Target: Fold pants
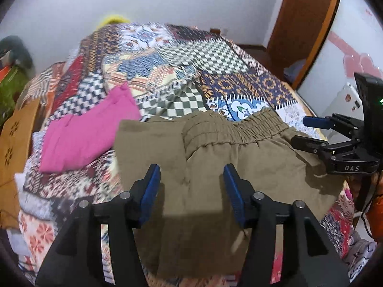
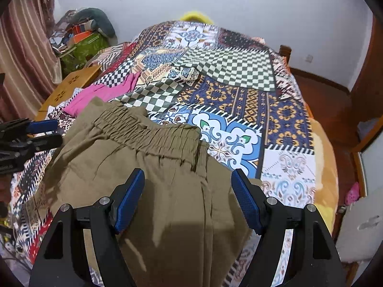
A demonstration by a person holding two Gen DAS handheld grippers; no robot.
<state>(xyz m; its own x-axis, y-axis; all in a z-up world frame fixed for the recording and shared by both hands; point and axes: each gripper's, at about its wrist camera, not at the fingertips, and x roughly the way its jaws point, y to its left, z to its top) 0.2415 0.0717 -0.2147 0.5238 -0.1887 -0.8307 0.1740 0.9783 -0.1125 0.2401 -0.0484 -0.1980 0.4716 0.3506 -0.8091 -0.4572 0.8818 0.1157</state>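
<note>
Right now, through the left wrist camera, my left claw [image 1: 191, 186] hangs above the olive-brown cotton pants with the gathered elastic waistband [image 1: 215, 157], its blue pads spread with nothing pinched between them. The pants lie on the patchwork-print bedspread [image 1: 215, 71] at the bed's near end, waistband away from me, and a folded pink cloth [image 1: 88, 134] rests just beside them on the left. My right claw [image 1: 308, 131] shows at the right edge near the waistband corner. Through the right wrist camera, that right claw [image 2: 189, 198] also stands open and empty over the same pants [image 2: 143, 167]. I judge the fabric light, soft and limp, likely to sag and wrinkle; the ruched waistband or a side seam should give the firmest bite.
</note>
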